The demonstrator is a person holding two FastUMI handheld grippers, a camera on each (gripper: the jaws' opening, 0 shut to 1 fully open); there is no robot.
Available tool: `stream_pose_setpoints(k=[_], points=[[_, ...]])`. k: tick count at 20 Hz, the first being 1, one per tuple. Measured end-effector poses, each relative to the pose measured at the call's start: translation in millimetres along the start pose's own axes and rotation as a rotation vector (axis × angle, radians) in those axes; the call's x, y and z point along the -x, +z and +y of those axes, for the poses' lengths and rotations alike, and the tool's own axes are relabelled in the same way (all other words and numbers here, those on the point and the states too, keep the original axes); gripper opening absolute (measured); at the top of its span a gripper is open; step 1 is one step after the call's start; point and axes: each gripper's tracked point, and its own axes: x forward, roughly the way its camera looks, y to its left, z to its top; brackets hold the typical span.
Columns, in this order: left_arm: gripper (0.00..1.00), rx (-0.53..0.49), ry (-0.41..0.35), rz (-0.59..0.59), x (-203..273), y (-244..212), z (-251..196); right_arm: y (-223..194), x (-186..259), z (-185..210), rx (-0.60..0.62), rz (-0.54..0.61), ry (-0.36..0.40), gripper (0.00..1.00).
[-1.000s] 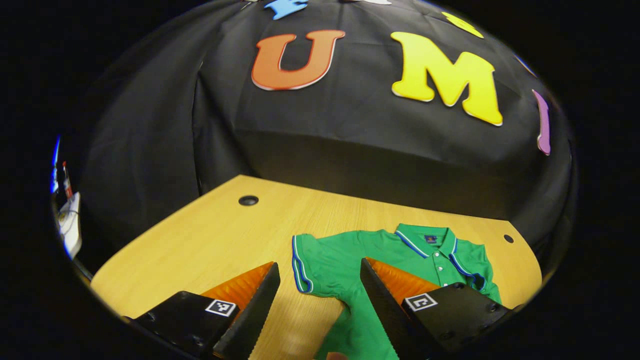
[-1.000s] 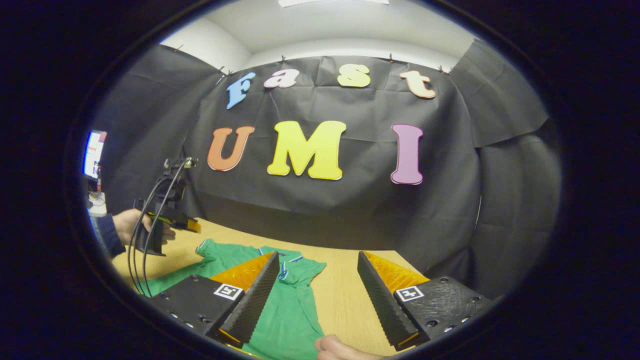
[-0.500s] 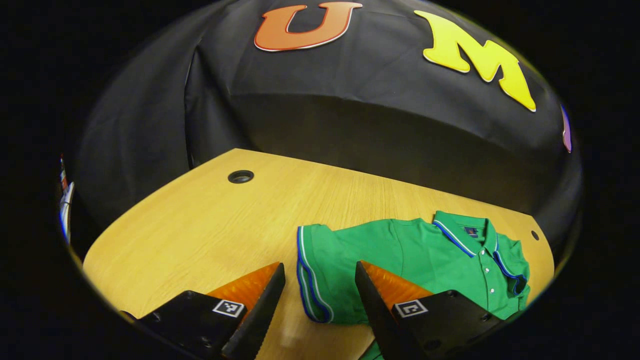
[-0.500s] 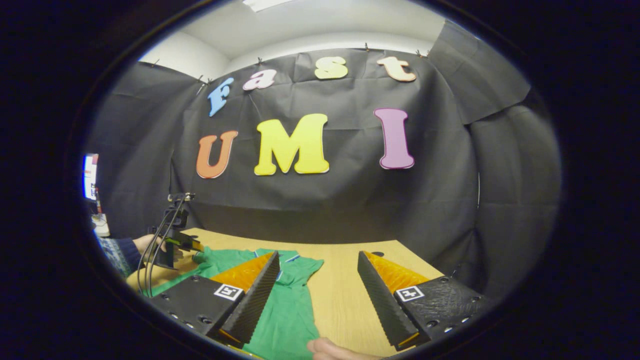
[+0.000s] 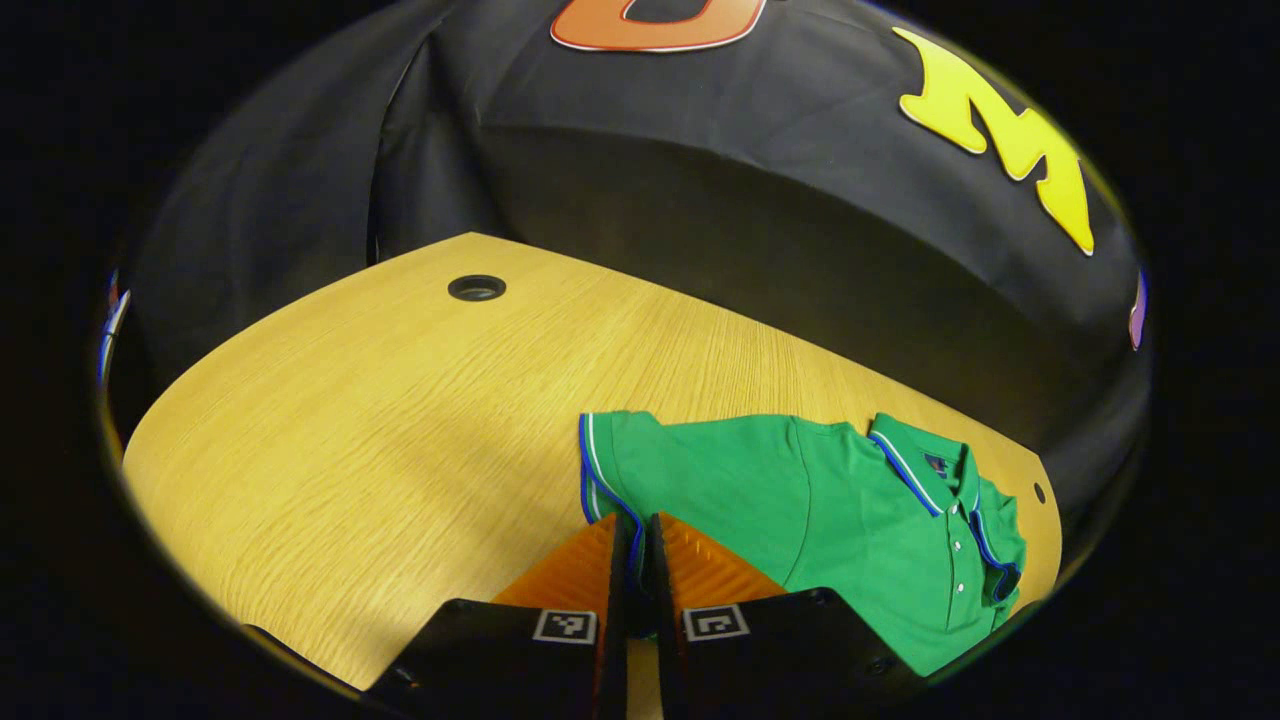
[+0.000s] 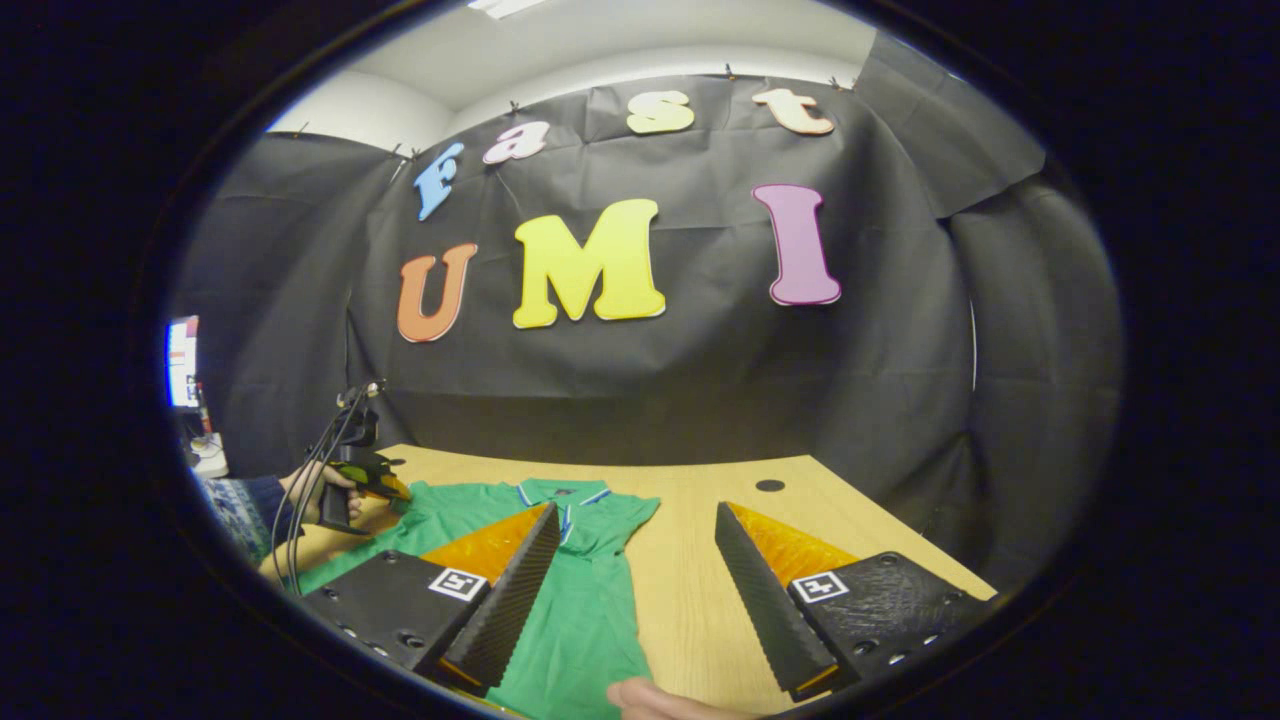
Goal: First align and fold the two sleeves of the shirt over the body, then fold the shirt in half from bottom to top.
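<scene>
My right claw [image 6: 632,570] hangs with fingers wide apart over the counter [image 6: 700,570]. The green shirt [image 6: 580,600] lies flat. My left claw [image 6: 375,485] is at its far sleeve.

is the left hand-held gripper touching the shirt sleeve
Touching: the left gripper view shows the left hand-held gripper shut on the sleeve hem of the shirt.

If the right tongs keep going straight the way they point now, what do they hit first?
Likely bare wooden table: the open right tongs point past the green polo shirt's right sleeve, beyond it the black cloth wall. Depth is unclear.
</scene>
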Motion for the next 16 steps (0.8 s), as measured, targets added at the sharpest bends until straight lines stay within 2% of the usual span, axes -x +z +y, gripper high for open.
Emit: stream_pose_setpoints(k=[1,3,10,16], points=[[0.1,-0.021,0.009,0.009,0.0,-1.1,-2.3,-1.1,-0.7,-0.6,-0.007,0.004,0.002,0.95],[0.07,-0.08,0.026,0.019,2.4,0.4,-4.7,-1.2,-1.4,-4.5,-0.015,0.006,-0.002,0.95],[0.06,-0.205,0.05,-0.014,15.5,16.9,-39.7,-4.7,-5.1,-8.7,-0.015,0.015,-0.004,0.93],[0.07,-0.456,0.071,-0.053,22.8,13.2,-88.4,-5.9,-6.1,-17.0,-0.035,0.01,-0.012,0.93]])
